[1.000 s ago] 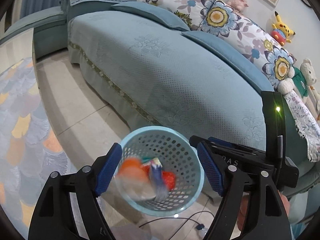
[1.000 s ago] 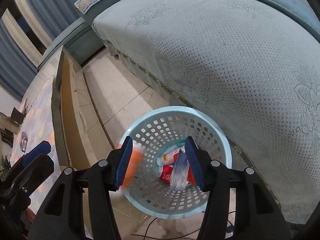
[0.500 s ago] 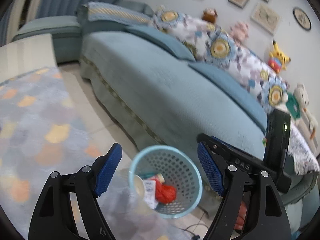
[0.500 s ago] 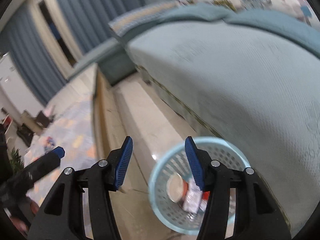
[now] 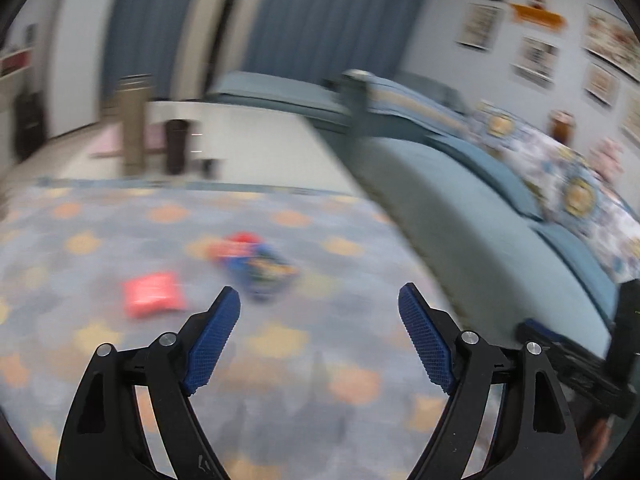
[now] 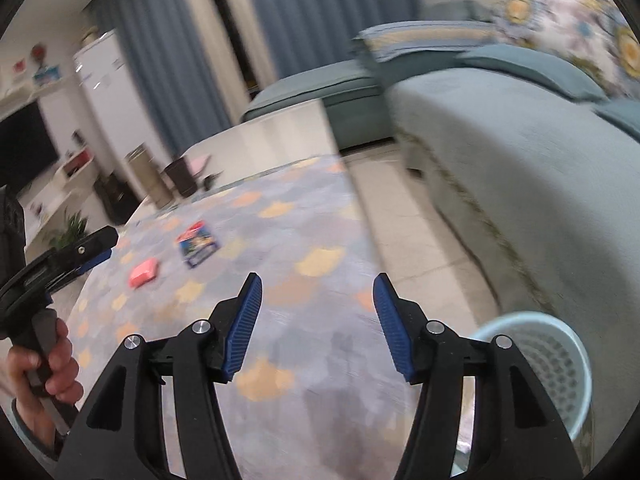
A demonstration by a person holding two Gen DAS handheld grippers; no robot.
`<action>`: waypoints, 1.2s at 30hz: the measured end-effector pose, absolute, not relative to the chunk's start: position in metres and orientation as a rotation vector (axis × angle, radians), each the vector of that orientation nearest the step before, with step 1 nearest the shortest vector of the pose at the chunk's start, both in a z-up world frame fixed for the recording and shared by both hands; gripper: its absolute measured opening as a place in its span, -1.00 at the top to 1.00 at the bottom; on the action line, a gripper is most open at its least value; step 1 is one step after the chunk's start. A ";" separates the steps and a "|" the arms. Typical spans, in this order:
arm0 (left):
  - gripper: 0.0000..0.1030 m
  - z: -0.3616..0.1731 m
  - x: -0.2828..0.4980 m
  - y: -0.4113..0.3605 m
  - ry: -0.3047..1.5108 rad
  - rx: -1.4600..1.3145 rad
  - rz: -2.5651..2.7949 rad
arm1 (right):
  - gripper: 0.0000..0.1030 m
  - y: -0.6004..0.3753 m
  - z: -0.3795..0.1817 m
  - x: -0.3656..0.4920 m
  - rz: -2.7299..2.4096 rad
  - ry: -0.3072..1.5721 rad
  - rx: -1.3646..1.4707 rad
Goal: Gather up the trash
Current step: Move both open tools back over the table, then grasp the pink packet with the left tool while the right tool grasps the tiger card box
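Note:
A pink packet [image 5: 152, 294] and a blue-and-red snack bag [image 5: 256, 262] lie on the patterned table top [image 5: 280, 360], ahead of my left gripper [image 5: 319, 308], which is open and empty. In the right wrist view the same pink packet [image 6: 144, 273] and blue bag [image 6: 197, 244] lie far ahead to the left. My right gripper [image 6: 316, 296] is open and empty. The light blue perforated basket [image 6: 548, 364] stands on the floor at the lower right, beside the sofa. The left gripper [image 6: 60, 264] shows at the left edge, held by a hand.
A blue sofa [image 5: 480, 220] with floral cushions runs along the right. A tiled floor strip [image 6: 420, 232] separates table and sofa. Dark bins [image 5: 178, 144] and blue curtains [image 5: 320, 20] stand at the far side. Both views are motion-blurred.
Both grippers have swung up and left, away from the basket toward the table. The trash dropped into the basket a second ago; both grippers stay open and empty.

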State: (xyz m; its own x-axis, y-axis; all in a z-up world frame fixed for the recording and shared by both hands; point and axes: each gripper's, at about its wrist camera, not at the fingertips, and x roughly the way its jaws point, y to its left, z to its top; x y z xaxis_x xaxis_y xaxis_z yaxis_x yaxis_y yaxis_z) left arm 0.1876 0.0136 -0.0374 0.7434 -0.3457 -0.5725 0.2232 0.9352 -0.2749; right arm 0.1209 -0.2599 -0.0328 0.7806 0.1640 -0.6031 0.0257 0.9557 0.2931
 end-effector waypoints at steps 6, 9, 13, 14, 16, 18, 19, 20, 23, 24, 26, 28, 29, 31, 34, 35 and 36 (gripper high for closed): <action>-0.59 -0.065 0.218 0.088 0.699 -0.258 -0.092 | -0.22 -0.174 -0.035 0.191 0.199 0.691 0.211; -0.59 -0.082 0.233 0.102 0.731 -0.283 -0.065 | -0.22 -0.142 -0.048 0.227 0.227 0.726 0.190; -0.59 -0.106 0.252 0.100 0.799 -0.285 -0.073 | -0.22 -0.113 -0.071 0.268 0.253 0.780 0.175; -0.59 -0.112 0.260 0.098 0.826 -0.278 -0.081 | -0.22 -0.106 -0.077 0.276 0.261 0.794 0.161; -0.59 -0.119 0.265 0.095 0.841 -0.271 -0.070 | -0.22 -0.094 -0.085 0.289 0.269 0.810 0.130; -0.59 -0.126 0.269 0.097 0.847 -0.268 -0.053 | -0.24 -0.086 -0.091 0.299 0.291 0.827 0.112; -0.59 -0.130 0.271 0.097 0.853 -0.261 -0.039 | -0.26 -0.083 -0.093 0.302 0.296 0.832 0.103; -0.56 -0.132 0.273 0.097 0.862 -0.260 -0.029 | -0.28 -0.079 -0.095 0.305 0.302 0.835 0.094; -0.56 -0.134 0.275 0.098 0.859 -0.254 -0.024 | -0.36 -0.069 -0.099 0.313 0.323 0.842 0.052; -0.55 -0.135 0.277 0.097 0.861 -0.246 -0.021 | -0.37 -0.067 -0.100 0.315 0.326 0.843 0.040; -0.53 -0.136 0.278 0.096 0.866 -0.235 -0.014 | -0.40 -0.062 -0.102 0.319 0.322 0.847 0.010; -0.43 -0.136 0.279 0.095 0.866 -0.225 -0.003 | -0.41 -0.059 -0.103 0.325 0.316 0.853 -0.005; -0.39 -0.136 0.279 0.096 0.864 -0.226 0.000 | -0.41 -0.057 -0.104 0.330 0.312 0.859 -0.010; -0.25 -0.136 0.278 0.097 0.858 -0.230 0.007 | -0.41 -0.054 -0.106 0.335 0.313 0.866 -0.020; -0.03 -0.135 0.277 0.098 0.849 -0.242 -0.005 | -0.41 -0.046 -0.110 0.343 0.311 0.887 -0.055; 0.00 -0.135 0.277 0.099 0.846 -0.250 -0.011 | -0.41 -0.044 -0.110 0.344 0.314 0.890 -0.070; 0.02 -0.135 0.277 0.101 0.843 -0.264 -0.021 | -0.41 -0.041 -0.111 0.346 0.317 0.891 -0.083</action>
